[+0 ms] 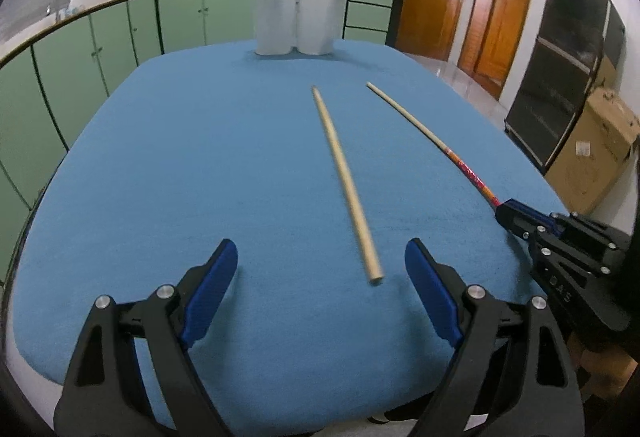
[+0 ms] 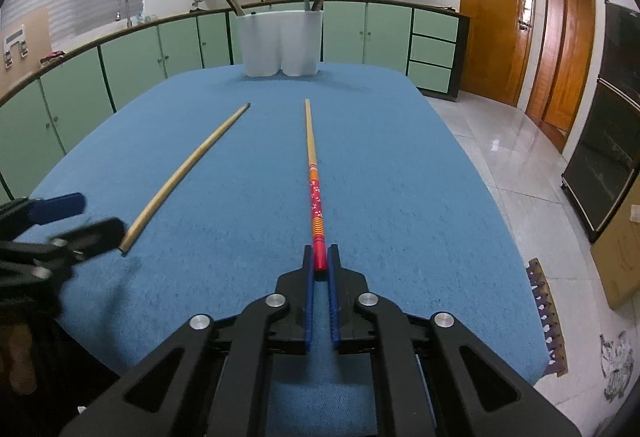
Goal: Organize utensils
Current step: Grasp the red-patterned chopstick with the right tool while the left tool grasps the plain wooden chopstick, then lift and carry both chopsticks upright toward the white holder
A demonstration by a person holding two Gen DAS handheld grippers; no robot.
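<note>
A plain wooden chopstick (image 1: 346,184) lies on the blue cloth, its thick end between and just ahead of my open left gripper (image 1: 320,257). It also shows in the right wrist view (image 2: 188,173). A chopstick with a red patterned end (image 2: 314,189) lies to its right; my right gripper (image 2: 320,257) is shut on its red end, also seen in the left wrist view (image 1: 508,211). A white two-compartment holder (image 1: 300,21) stands at the table's far edge with several chopsticks in it; it shows in the right wrist view (image 2: 280,41) too.
The table is covered by a blue cloth (image 1: 200,157). Green cabinets (image 1: 80,49) run behind and to the left. A cardboard box (image 1: 592,157) and a dark cabinet (image 1: 560,77) stand to the right on the tiled floor.
</note>
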